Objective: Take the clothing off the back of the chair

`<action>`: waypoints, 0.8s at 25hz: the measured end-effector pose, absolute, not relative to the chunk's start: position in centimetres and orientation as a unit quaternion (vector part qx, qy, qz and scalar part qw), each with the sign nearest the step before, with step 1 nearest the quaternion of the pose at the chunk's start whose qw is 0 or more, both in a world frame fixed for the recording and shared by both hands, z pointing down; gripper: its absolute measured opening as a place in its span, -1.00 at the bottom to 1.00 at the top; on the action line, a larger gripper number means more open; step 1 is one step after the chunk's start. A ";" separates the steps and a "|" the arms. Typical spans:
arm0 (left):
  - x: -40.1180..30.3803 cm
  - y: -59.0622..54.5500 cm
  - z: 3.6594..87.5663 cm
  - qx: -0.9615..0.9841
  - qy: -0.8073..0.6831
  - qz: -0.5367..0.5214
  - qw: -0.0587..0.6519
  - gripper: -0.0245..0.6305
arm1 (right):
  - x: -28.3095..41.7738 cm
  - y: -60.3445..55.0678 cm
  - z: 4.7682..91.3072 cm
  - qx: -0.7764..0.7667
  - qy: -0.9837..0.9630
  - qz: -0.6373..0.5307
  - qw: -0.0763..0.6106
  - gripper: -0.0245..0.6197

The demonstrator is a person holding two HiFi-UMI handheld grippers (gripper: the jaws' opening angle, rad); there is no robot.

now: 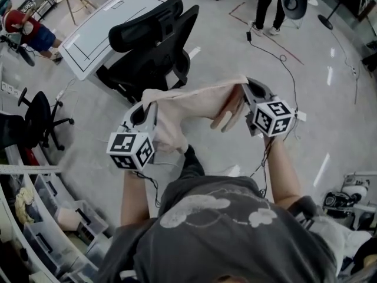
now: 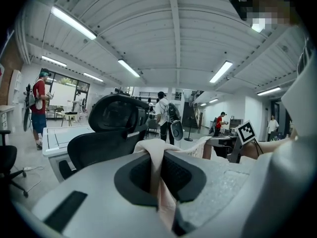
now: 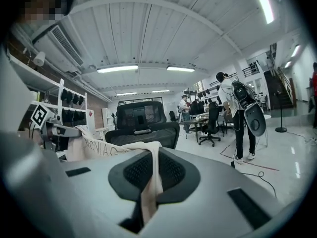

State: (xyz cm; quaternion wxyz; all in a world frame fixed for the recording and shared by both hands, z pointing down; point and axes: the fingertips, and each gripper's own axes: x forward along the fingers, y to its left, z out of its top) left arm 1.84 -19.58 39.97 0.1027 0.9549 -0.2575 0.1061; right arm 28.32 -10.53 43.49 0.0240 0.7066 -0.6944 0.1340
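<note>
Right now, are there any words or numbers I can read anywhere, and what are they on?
"NIA": part of a row of dark letters on the cream clothing, in the right gripper view; the letters around it are too blurred.
The cube on the left gripper and the one on the right gripper: only black-and-white squares, no words.
Nothing else is readable.

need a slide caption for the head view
The left tongs and right tongs each shut on a pale pink garment held stretched between them, black office chair just beyond.

head view looks steeply down; both gripper views skim level along their jaws, sharing the black office chair (image 1: pixel 154 46).
</note>
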 end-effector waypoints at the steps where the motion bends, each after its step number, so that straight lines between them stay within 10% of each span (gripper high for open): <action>1: 1.7 -18.8 40.0 0.955 -0.257 0.108 0.102 -0.91 | 28.2 -9.6 43.5 0.706 -0.695 0.133 0.025 -0.93; 20: -1.4 -7.5 41.5 0.949 -0.268 0.125 0.108 -0.91 | 25.2 2.6 44.2 0.707 -0.693 0.142 0.021 -0.93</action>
